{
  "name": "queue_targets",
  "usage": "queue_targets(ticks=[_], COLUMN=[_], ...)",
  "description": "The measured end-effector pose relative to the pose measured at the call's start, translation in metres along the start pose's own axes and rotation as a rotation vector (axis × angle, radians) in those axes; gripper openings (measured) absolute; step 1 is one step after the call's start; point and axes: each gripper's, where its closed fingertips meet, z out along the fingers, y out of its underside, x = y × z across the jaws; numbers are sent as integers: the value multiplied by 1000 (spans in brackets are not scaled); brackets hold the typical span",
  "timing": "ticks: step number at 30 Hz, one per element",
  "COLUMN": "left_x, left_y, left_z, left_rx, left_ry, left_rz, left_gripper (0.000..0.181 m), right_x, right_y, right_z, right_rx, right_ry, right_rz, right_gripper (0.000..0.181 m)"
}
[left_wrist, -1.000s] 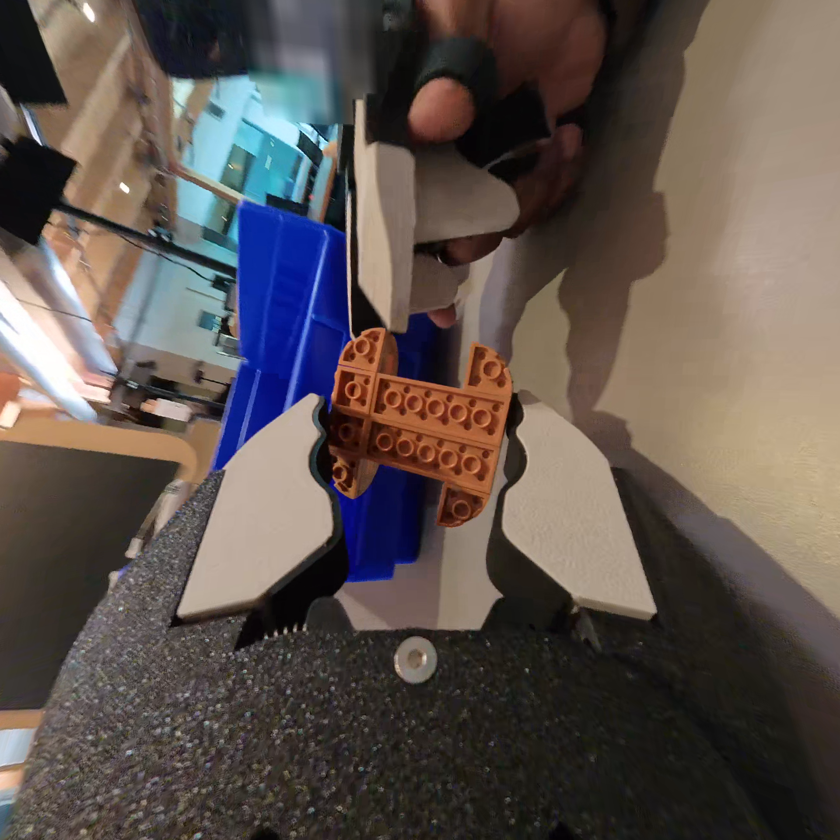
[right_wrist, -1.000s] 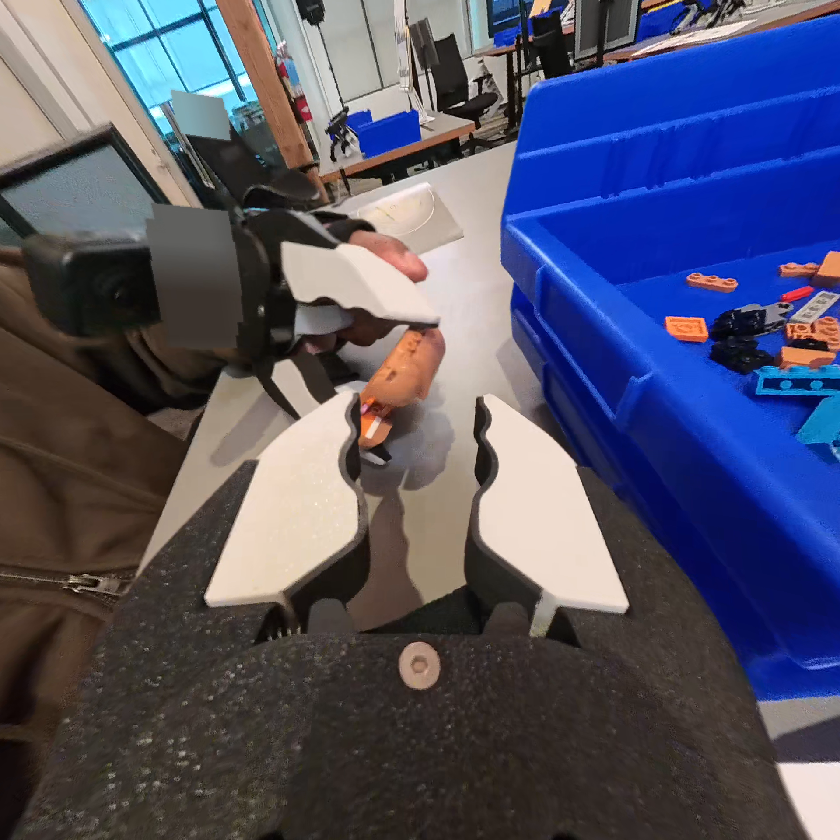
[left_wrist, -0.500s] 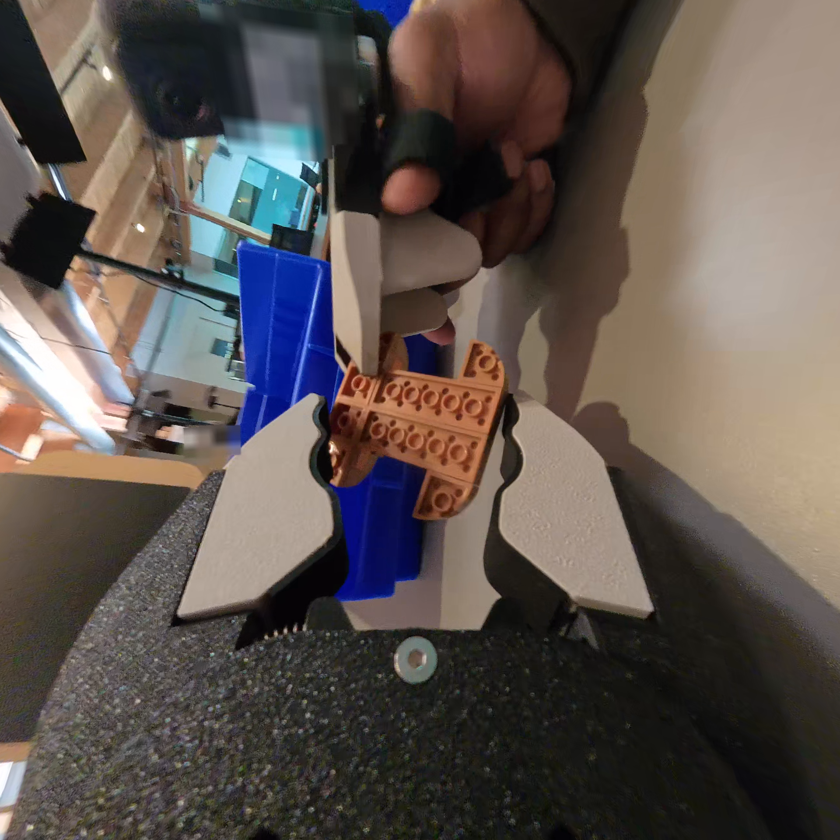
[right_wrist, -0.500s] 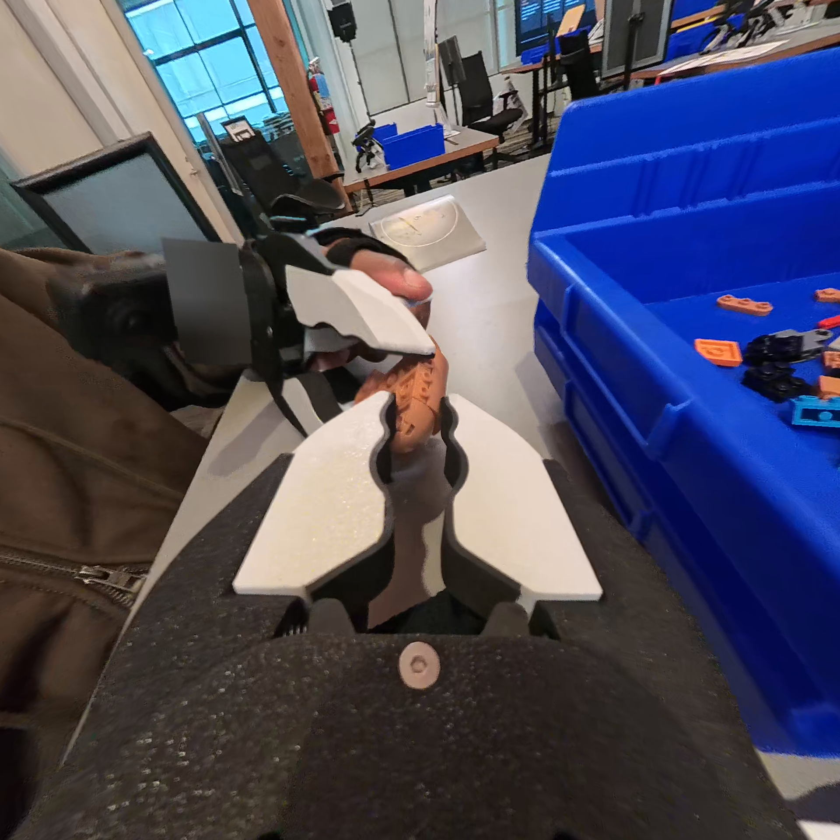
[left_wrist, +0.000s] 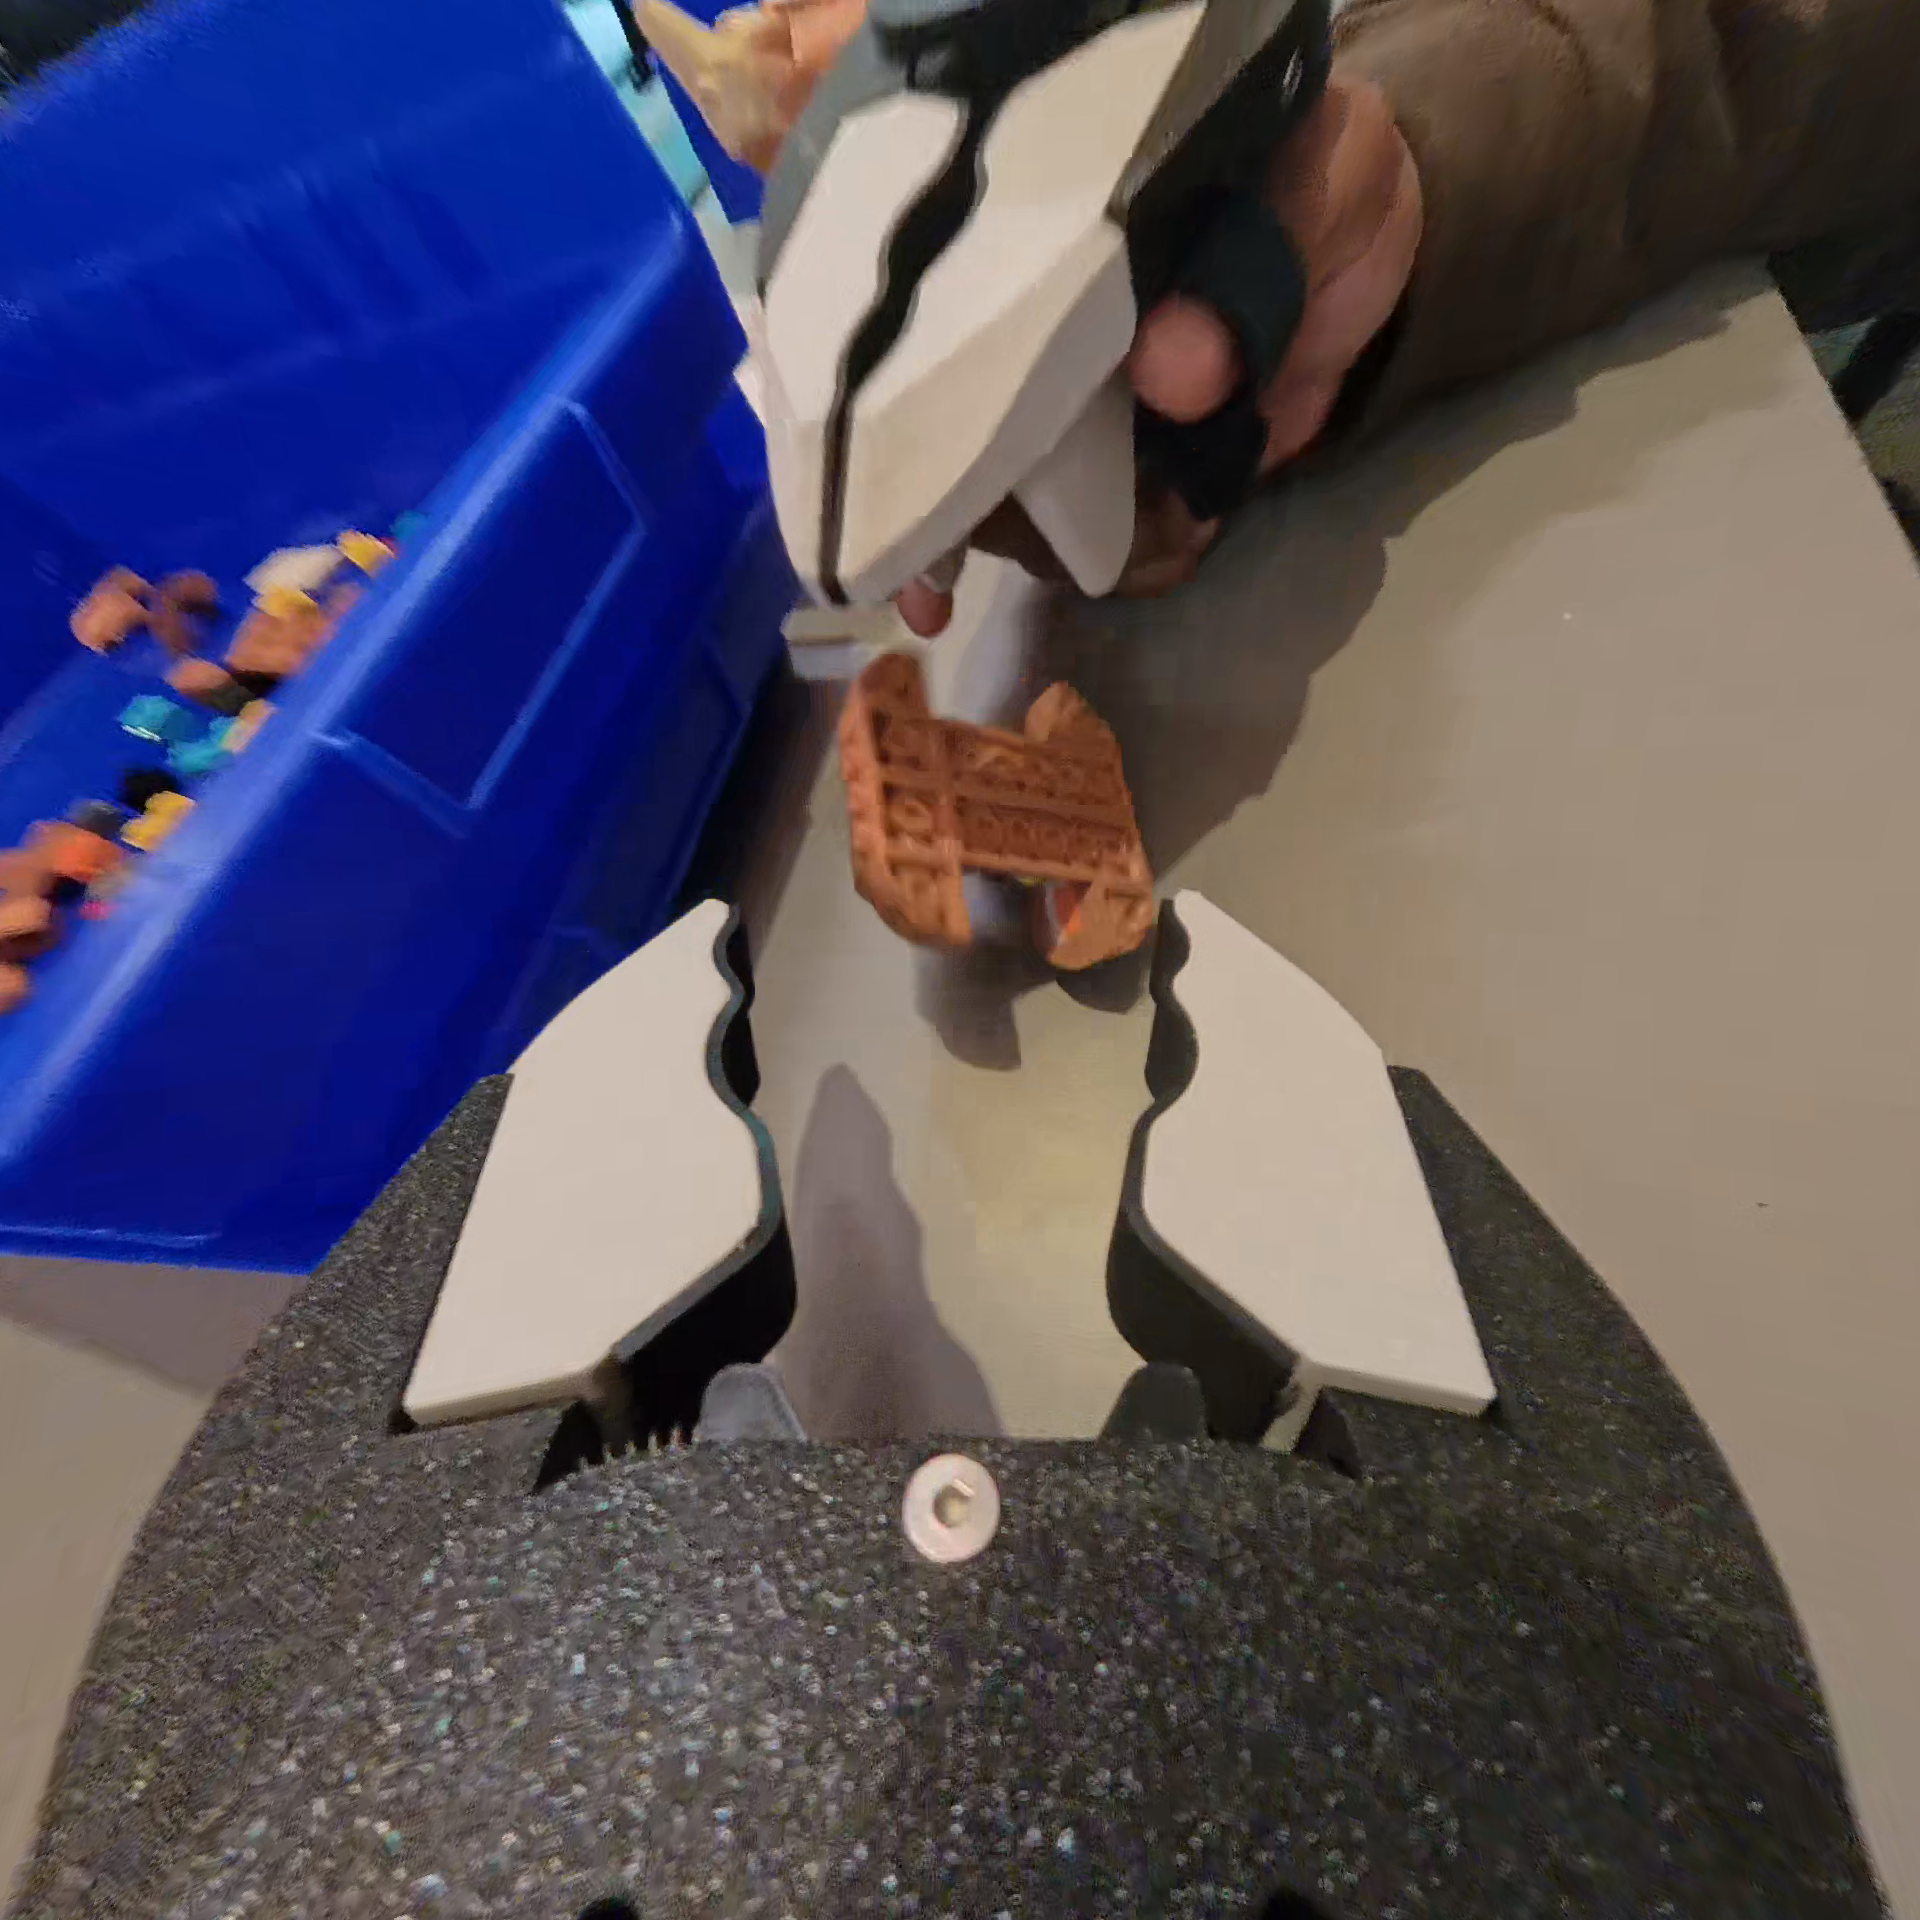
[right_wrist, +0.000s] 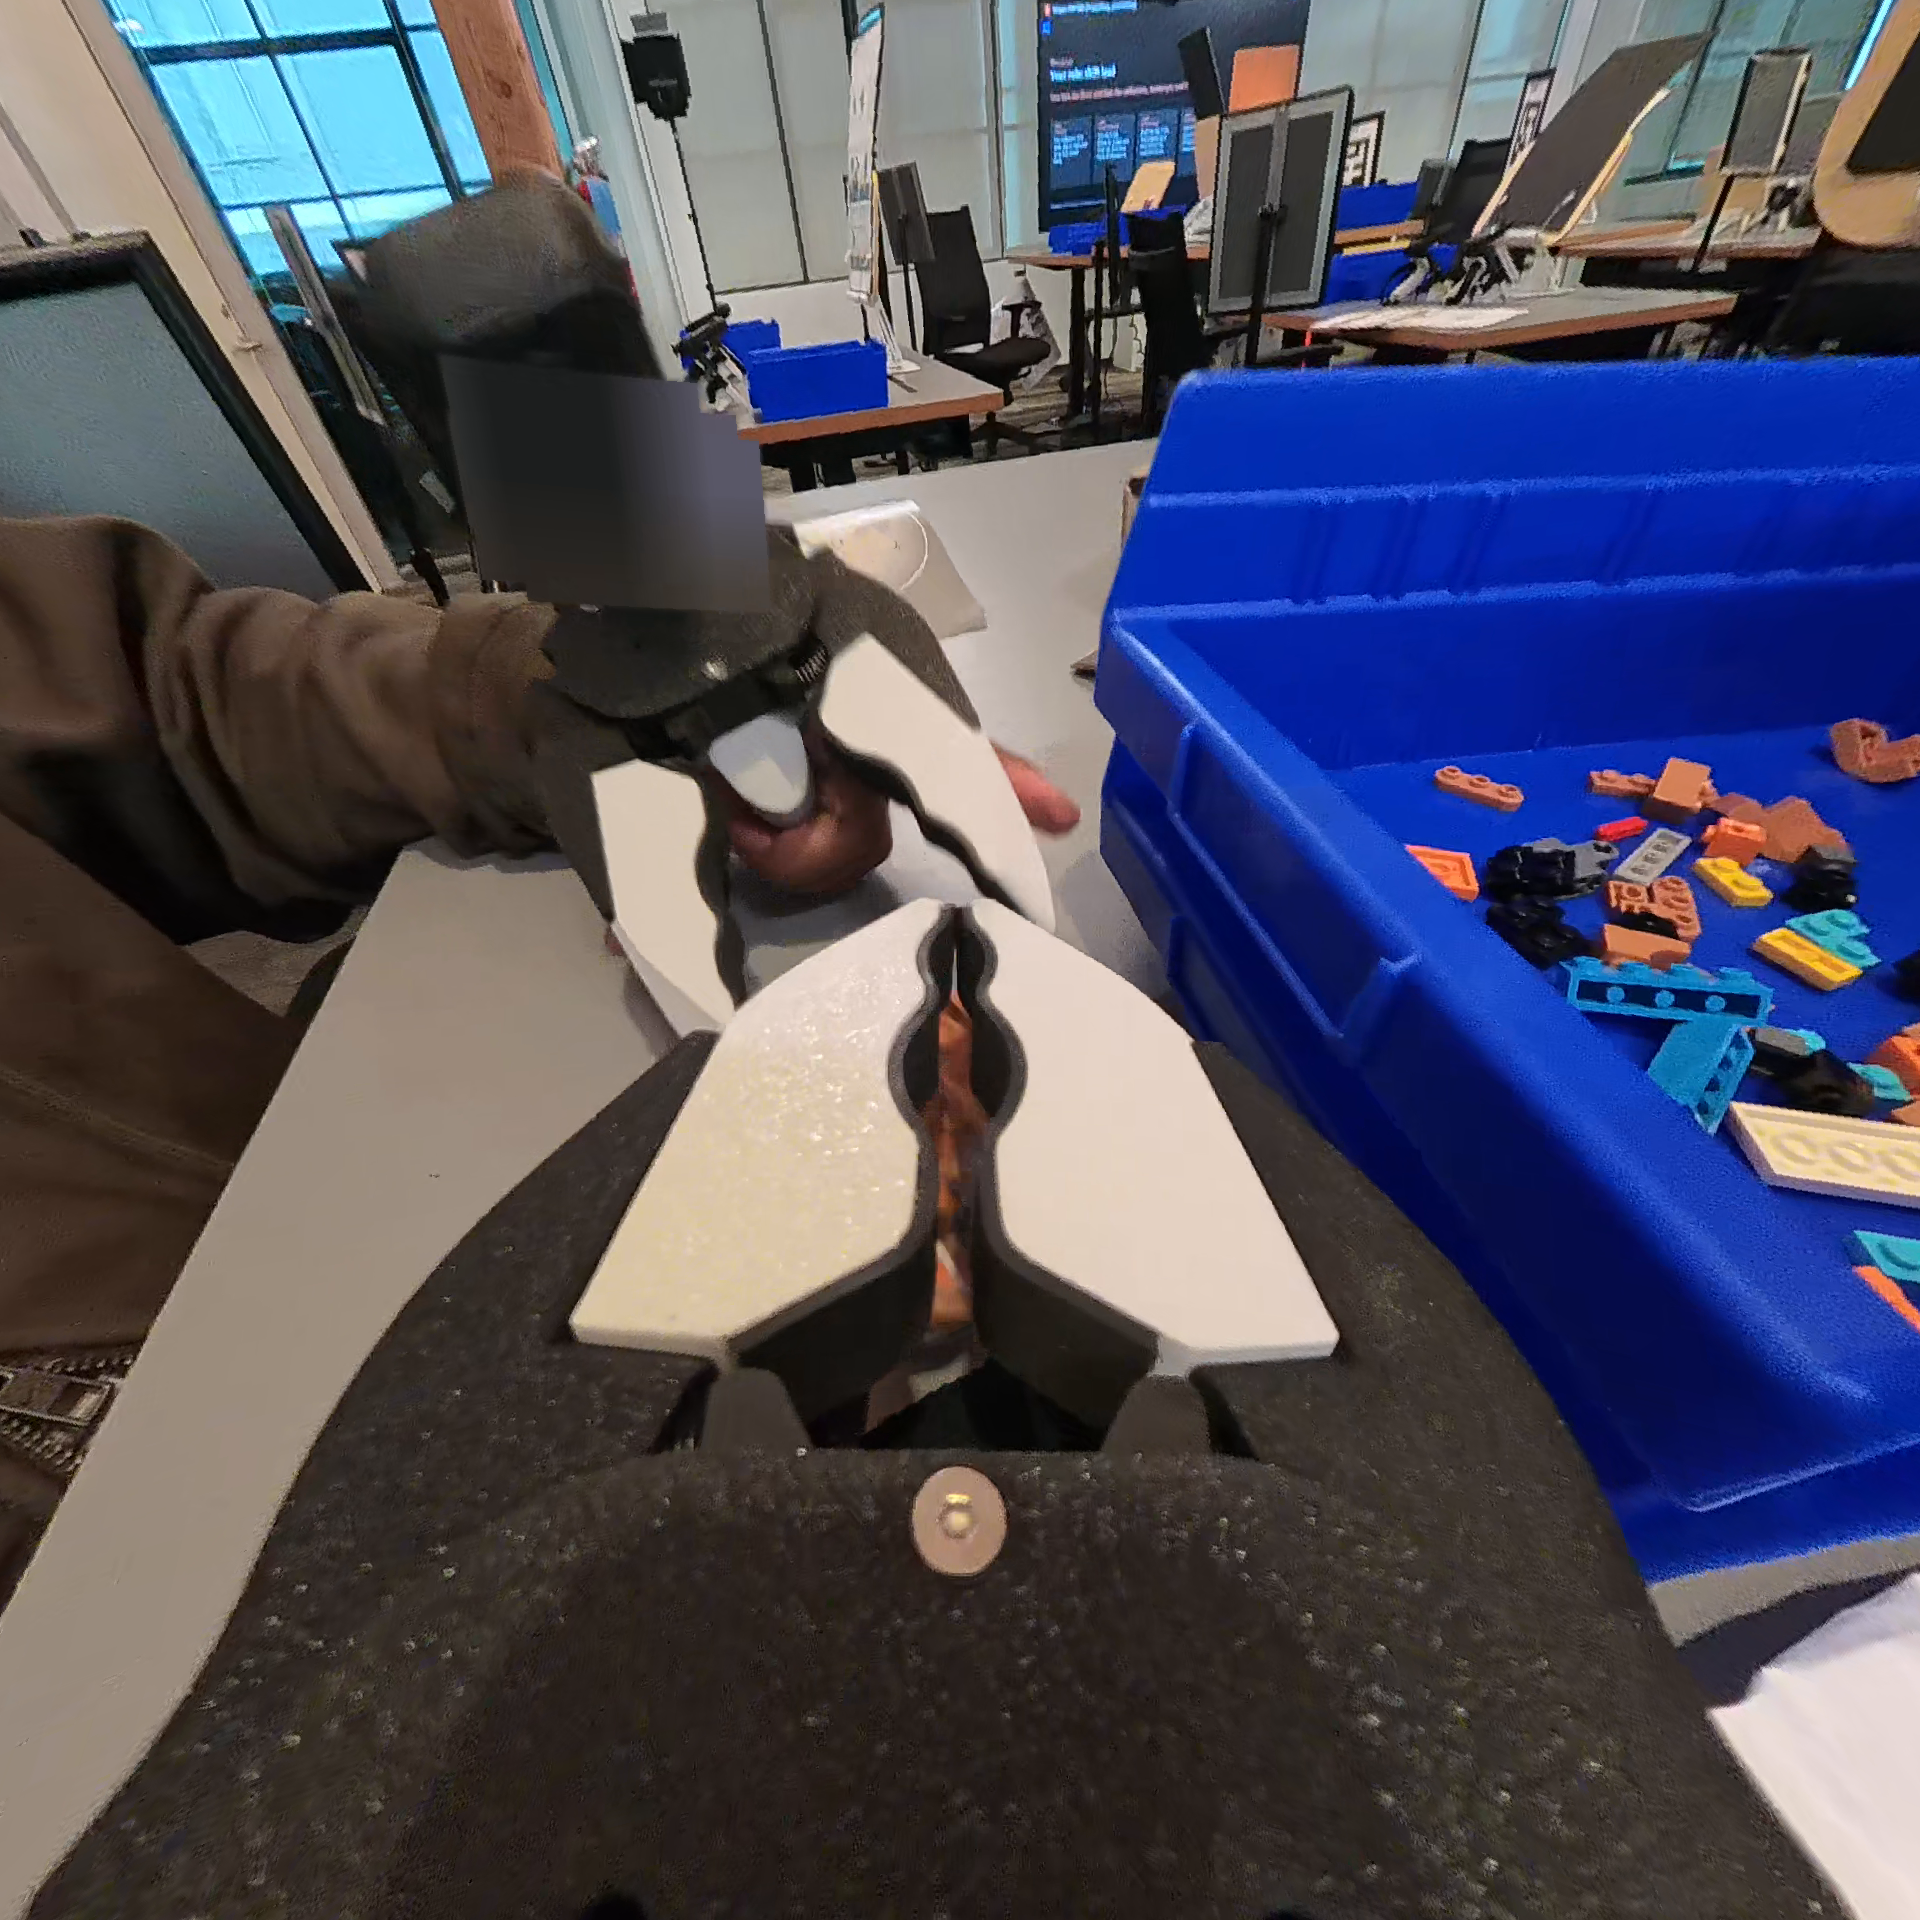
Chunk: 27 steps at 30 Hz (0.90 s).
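Fingers of left gripper (left_wrist: 951, 935) spread, empty — right gripper (right_wrist: 954, 920) pinched on orange brick piece (left_wrist: 992, 821) above grey bench (left_wrist: 1507, 831), beside blue bin (right_wrist: 1455, 644).

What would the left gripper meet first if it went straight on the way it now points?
Probably the orange brick assembly just beyond the open left gripper, hanging from the right gripper above the grey table. Depth is unclear, so it might pass beneath.

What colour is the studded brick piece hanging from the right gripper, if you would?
Orange-brown brick piece; the left wrist view shows it best.
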Motion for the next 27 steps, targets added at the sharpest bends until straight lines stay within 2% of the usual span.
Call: queue_targets(ticks=[6,9,11,14,17,22,27], left_x=[3,6,6,0,0,0,2], left_y=[7,8,9,16,17,13,8], left_z=[14,14,13,13,13,12,12], left_rx=[-86,-92,-98,-138,-139,-125,-108], left_ry=[52,33,19,-22,-29,-80,-108], left_rz=[-129,-65,-27,36,80,236,367], left_gripper=[67,67,68,68,68,67,65], right_x=[0,4,6,10,4,8,16], right_y=[-4,2,12,28,42,62,78], right_z=[-1,-1,-2,-9,-20,-35,-28], right_rx=[20,-38,-127,-254,-356,-448,-504], right_ry=[13,29,31,28,-39,-66,-25], right_rz=[-33,-67,-112,-206,-281,-464,-586], right_gripper=[0,0,1,11,26,42,54])
